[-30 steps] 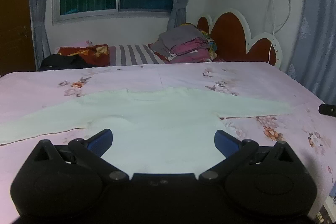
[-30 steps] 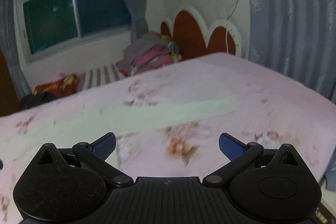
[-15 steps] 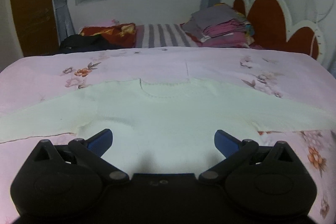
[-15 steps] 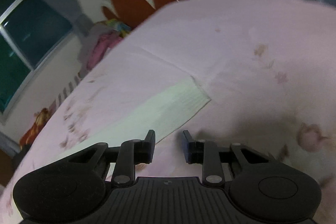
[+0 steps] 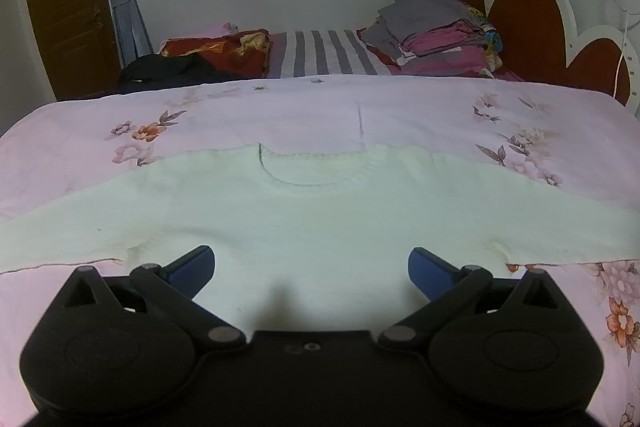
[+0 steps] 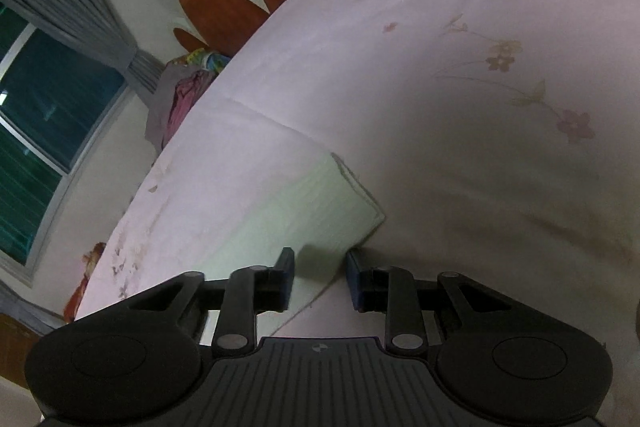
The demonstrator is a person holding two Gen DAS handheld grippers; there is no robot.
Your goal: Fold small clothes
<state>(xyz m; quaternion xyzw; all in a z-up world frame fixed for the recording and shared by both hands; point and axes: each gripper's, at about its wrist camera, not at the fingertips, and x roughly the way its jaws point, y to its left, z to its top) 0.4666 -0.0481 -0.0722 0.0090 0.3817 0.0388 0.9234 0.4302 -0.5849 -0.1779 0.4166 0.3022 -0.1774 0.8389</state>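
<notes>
The right hand-held gripper (image 6: 319, 281) sits low over the bed, its fingers narrowed to a small gap but not yet together, lined up on the cuff end of the sweater's right sleeve (image 6: 320, 211); whether the knit edge is actually between the pads cannot be told from this angle. The left hand-held gripper (image 5: 311, 273) hovers with its fingers spread wide and holding nothing, just above the lower body of the pale cream sweater (image 5: 320, 211), which lies flat and face up on the pink floral bedsheet (image 5: 400, 111), both sleeves stretched out sideways and the neckline pointing toward the window. Judging from this, the sleeve fold is only about to start. The likely trouble: the right pads may pinch the bedsheet along with the cuff, or catch only a single knit layer, so the sleeve would drag the sheet or slip free mid-fold. With the left side unpinned, the whole sweater could slide and wrinkle.
</notes>
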